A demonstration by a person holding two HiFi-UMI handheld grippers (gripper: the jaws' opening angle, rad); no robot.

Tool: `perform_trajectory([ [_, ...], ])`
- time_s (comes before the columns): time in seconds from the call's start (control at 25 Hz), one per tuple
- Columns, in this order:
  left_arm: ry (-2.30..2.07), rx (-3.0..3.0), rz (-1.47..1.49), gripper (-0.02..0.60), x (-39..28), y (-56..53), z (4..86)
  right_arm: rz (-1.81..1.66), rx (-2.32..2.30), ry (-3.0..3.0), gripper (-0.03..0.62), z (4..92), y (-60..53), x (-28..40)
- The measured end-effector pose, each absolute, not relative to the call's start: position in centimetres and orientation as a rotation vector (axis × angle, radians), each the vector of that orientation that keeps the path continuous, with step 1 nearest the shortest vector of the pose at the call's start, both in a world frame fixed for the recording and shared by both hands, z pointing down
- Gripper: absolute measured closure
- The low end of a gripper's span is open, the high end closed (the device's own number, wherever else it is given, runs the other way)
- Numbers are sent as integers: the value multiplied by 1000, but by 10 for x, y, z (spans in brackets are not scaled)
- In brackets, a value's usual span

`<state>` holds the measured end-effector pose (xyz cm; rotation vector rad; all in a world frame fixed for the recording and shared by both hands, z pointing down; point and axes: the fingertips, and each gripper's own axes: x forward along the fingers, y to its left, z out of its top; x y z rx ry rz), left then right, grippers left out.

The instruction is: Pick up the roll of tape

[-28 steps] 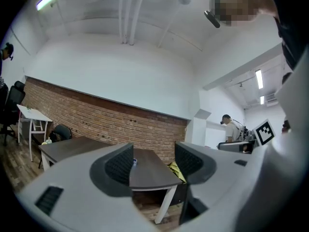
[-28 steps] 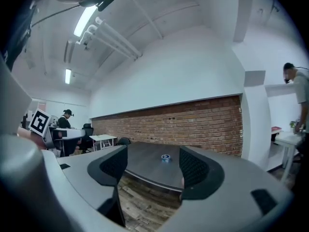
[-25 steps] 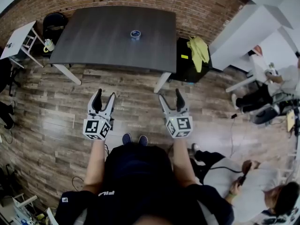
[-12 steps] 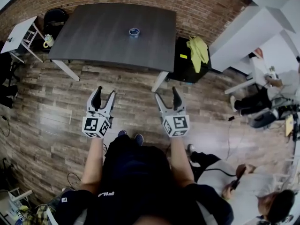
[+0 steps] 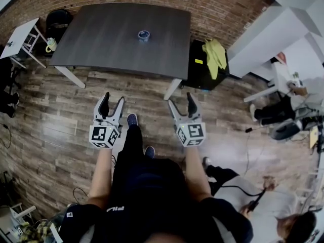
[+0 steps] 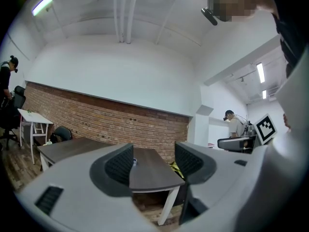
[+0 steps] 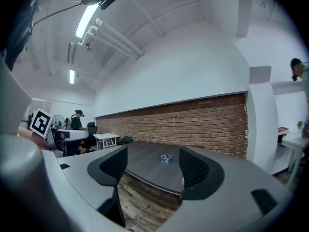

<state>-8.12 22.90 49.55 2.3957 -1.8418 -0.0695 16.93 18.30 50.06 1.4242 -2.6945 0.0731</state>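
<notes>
Dark table (image 5: 101, 39), tape roll (image 5: 144, 34) clearest overhead

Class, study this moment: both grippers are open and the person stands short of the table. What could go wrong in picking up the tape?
1. The roll of tape lies flat, well in from the near edge of the table, so the reach may be long and unsteady.
2. It looks small and low; the right gripper, jaws apart, might nudge it across the smooth top instead of closing round it.
</notes>
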Motion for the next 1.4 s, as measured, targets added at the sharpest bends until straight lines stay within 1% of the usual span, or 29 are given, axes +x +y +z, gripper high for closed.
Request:
perform_trajectory([
  [0.4,-1830,2405,-101,333,-99,160,499,93,1417,-2675,289,511,117,151],
  [1.04,-1765,2408,-59,332,-135,27,505,119,1415,-2669,289,508,-9,105],
  [1.4,-1721,2445,-54,333,-172,-52,505,111,1443,-2651,289,510,-80,68],
])
